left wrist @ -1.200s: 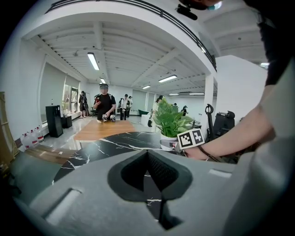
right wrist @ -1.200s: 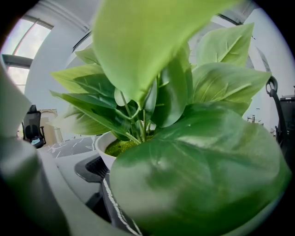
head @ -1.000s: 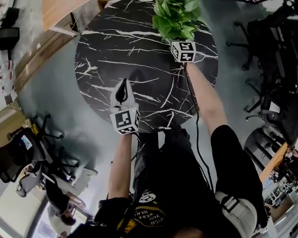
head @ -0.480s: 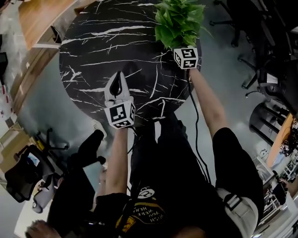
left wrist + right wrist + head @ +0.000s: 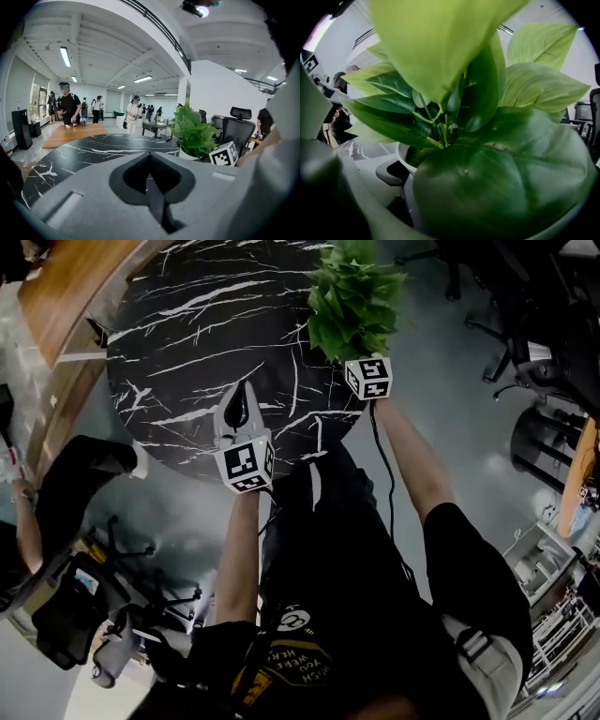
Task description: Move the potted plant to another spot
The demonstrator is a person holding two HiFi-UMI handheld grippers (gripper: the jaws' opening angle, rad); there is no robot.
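The potted plant (image 5: 352, 301), green leaves in a white pot, stands at the right edge of the round black marble table (image 5: 206, 324). My right gripper (image 5: 362, 354) reaches into it from the near side; only its marker cube shows under the leaves. In the right gripper view the leaves fill the picture, and one grey finger (image 5: 386, 172) lies against the white pot rim (image 5: 404, 157); the other finger is hidden. My left gripper (image 5: 245, 390) hangs shut and empty over the table's near edge. The left gripper view shows its jaws (image 5: 151, 157) closed, with the plant (image 5: 194, 131) off to the right.
A wooden bench (image 5: 56, 296) curves along the table's far left. Office chairs (image 5: 534, 343) stand on the grey floor to the right. A person (image 5: 56, 484) and a chair are at the left. Several people (image 5: 70, 105) stand across the room.
The plant and my right gripper now sit closer to the table's right edge than a second ago. The head view has swung, and the left gripper stays shut over the near edge.
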